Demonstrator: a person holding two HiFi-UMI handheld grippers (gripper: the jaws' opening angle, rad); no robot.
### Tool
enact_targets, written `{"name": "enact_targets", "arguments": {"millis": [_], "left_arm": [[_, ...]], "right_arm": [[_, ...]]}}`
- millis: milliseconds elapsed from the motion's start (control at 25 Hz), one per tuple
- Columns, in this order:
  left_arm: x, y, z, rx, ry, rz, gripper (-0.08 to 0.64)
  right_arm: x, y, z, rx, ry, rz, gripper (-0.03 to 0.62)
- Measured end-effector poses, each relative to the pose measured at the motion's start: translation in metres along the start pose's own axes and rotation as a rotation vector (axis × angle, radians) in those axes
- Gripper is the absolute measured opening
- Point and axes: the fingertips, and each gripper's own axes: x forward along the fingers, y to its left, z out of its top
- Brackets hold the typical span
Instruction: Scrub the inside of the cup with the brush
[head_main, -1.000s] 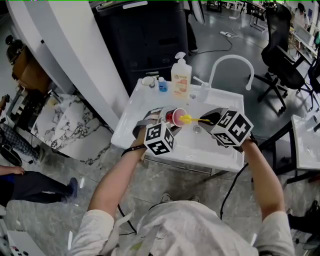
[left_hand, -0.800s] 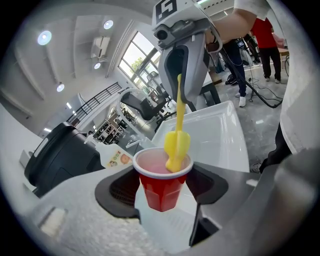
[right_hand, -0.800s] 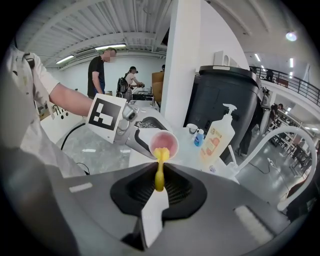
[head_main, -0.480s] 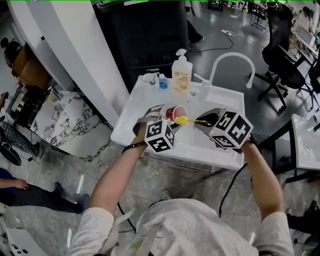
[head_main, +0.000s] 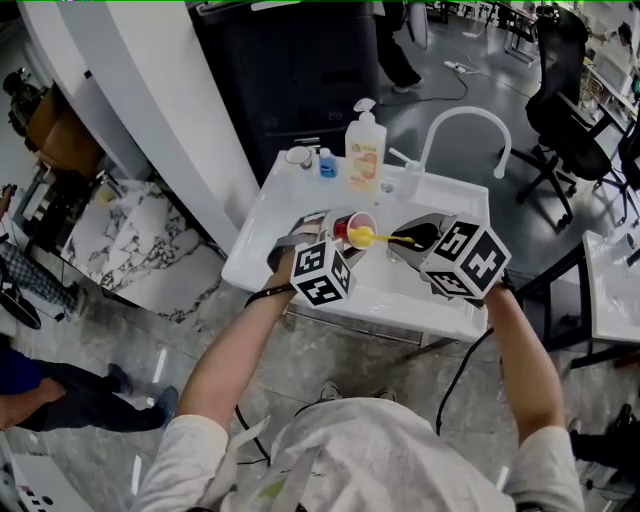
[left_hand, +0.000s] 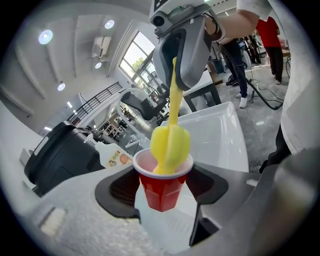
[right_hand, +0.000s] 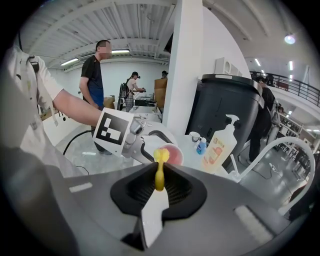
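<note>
**A:** What's the left gripper (left_hand: 165, 196) got?

**B:** It's clamped on the red cup (left_hand: 161, 182), 1 jaw on each side. The cup's mouth faces the right gripper (right_hand: 159, 184).

**A:** And that one?

**B:** Its 2 jaws are pinched narrow on the handle of the yellow brush (right_hand: 159, 172). The head sticks out ahead of them, with its lower part inside the cup's rim.

**A:** Anything below?

**B:** A white sink (head_main: 270, 235) lies under both tools, and a soap bottle (head_main: 364, 150) stands beyond their tips.

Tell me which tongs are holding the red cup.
The left tongs, clamped around the red cup; the right tongs grip the yellow brush handle instead.
</note>
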Motion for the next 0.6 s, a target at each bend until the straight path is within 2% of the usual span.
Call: {"name": "enact_targets", "arguments": {"millis": [280, 600], "left_arm": [[-0.006, 0.017, -0.005, -0.104, -0.021, 0.043, 0.296], [-0.02, 0.043, -0.012, -0.314, -0.08, 0.106, 0.296]], "right_arm": [[-0.016, -0.016, 0.004, 0.058, -0.065, -0.053, 0.035], [-0.042, -0.043, 0.004, 0.168, -0.182, -0.138, 0.035]]}}
